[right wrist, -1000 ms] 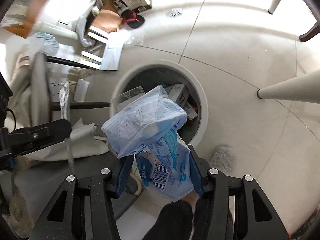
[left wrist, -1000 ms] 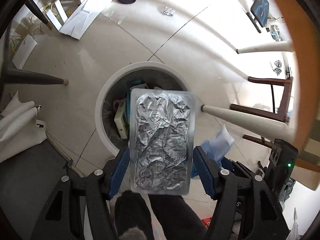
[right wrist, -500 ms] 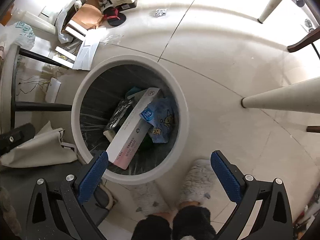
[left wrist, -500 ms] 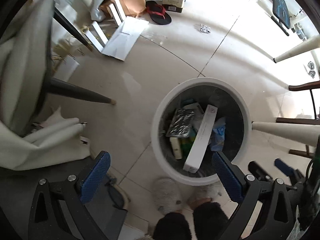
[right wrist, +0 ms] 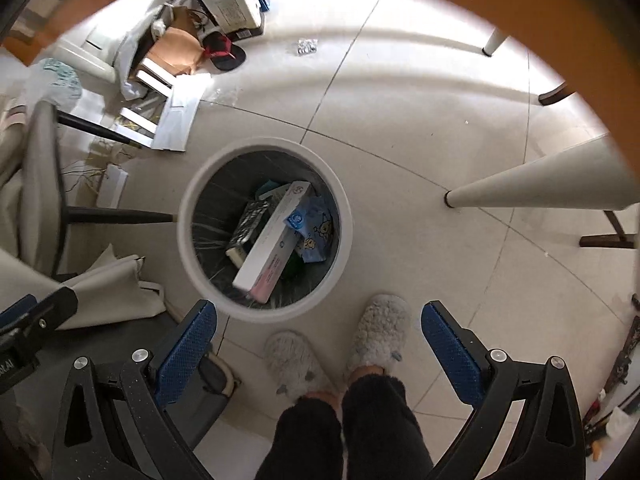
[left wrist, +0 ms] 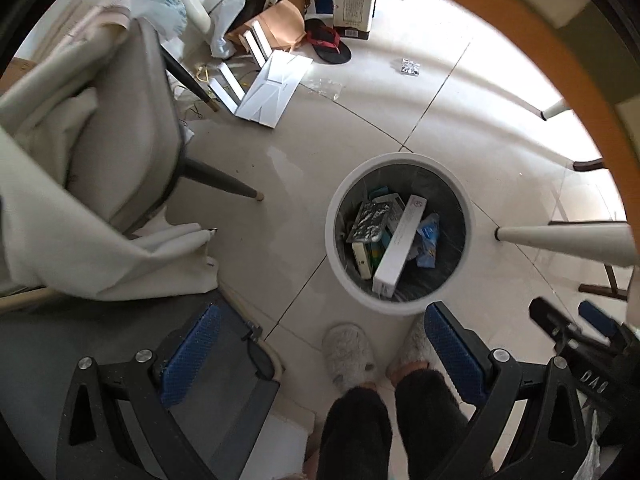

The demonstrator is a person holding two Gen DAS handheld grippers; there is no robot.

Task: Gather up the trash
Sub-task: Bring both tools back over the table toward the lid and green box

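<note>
Over the bin (left wrist: 400, 308), both grippers hang with jaws wide and nothing in them: left gripper (left wrist: 320, 354), right gripper (right wrist: 320, 344). Inside the bin: foil pack (left wrist: 370, 222), long white box (left wrist: 400, 246) leaning across it, blue wrapper (right wrist: 314, 226) beside the box. Slippers (right wrist: 380, 330) stand just beside the rim.

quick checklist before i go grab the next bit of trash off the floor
1. Left gripper empty, jaws wide: ok.
2. Right gripper empty, jaws wide: ok.
3. Silver foil pack and blue plastic bag inside the bin, nothing hanging over the rim: ok.
4. Next target in sight, small foil wrapper on the tiles beyond the bin: ok.
5. Path there: bin and white table leg sit between; go around: not ok.
6. Wrapper flat or crumpled enough to pinch: cannot tell.
</note>
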